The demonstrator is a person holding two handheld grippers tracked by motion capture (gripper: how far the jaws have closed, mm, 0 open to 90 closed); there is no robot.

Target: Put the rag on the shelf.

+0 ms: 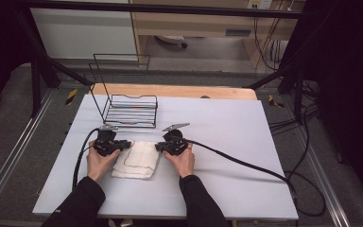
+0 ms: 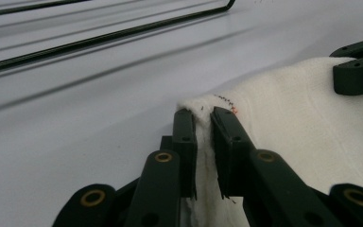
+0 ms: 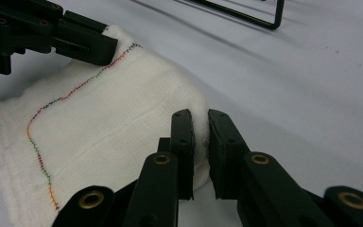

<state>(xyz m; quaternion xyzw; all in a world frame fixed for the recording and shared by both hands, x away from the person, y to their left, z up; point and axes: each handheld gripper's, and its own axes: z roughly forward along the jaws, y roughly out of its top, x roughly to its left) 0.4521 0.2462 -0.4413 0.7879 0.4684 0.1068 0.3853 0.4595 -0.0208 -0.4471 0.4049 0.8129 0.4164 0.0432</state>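
Left hand-held gripper [image 2: 203,118] pinches the white towel's [image 1: 137,161] far-left corner; right hand-held gripper [image 3: 199,120] grips the far-right corner. Towel lies on the bench [image 1: 227,123], just before the wire rack [image 1: 130,111]. Best lift both corners evenly, keeping the edge taut.

There is one white cloth [image 1: 137,160], one black wire rack [image 1: 131,109], one table [image 1: 227,142], two grippers, the left gripper [image 1: 128,144] and the right gripper [image 1: 159,147], and two hands.
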